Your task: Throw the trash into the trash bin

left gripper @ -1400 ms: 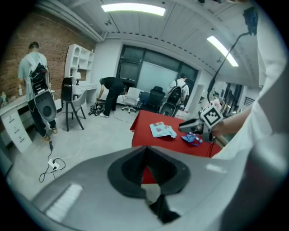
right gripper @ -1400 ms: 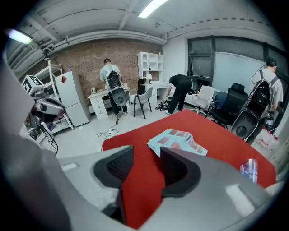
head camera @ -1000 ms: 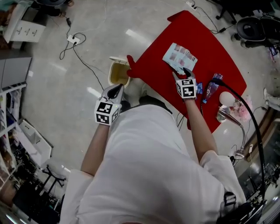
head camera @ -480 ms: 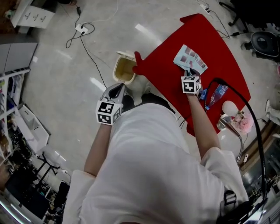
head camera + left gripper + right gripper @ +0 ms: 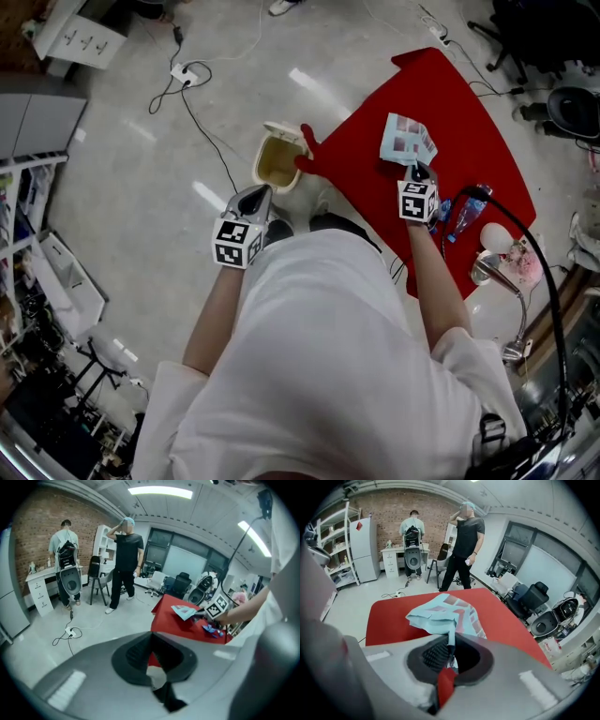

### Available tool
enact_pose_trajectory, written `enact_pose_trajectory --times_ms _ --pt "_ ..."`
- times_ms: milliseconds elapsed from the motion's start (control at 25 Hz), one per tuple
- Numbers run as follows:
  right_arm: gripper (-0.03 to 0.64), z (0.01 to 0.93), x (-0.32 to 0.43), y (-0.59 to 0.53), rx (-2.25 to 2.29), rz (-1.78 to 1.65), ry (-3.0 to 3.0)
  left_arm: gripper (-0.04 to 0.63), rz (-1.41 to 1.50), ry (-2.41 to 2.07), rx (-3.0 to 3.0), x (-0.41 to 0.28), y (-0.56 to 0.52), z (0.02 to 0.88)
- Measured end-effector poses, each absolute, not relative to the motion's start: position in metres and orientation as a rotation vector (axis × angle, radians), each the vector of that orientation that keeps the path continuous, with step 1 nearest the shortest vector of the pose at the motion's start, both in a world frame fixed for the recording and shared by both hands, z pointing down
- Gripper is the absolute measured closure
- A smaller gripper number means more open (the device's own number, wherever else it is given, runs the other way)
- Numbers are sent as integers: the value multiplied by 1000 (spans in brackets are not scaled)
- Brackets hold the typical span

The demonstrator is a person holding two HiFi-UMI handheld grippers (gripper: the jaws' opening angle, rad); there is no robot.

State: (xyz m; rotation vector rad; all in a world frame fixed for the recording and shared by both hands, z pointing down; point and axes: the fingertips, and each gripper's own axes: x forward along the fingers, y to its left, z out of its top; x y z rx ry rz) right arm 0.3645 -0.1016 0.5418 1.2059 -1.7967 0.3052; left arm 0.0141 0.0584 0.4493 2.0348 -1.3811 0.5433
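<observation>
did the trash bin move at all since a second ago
No. The trash bin still stands on the floor, tucked against the same corner of the red table; only the head camera's view shifted.

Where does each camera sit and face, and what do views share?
Head view: on the head, steeply down at red table, trash bin, both forearms, left gripper, right gripper.
Left gripper view: on that gripper, facing across floor toward the table; right forearm shows.
Right gripper view: on that gripper, facing over the table; fingers pinch paper trash.
All three show the paper trash.
</observation>
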Motion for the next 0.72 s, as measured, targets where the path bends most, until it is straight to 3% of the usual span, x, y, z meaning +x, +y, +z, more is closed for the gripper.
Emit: enact_pose_trajectory --times_ms 720 --pt "614 509 156 -24 880 308 -2059 591 454 -1363 2005 -63 92 464"
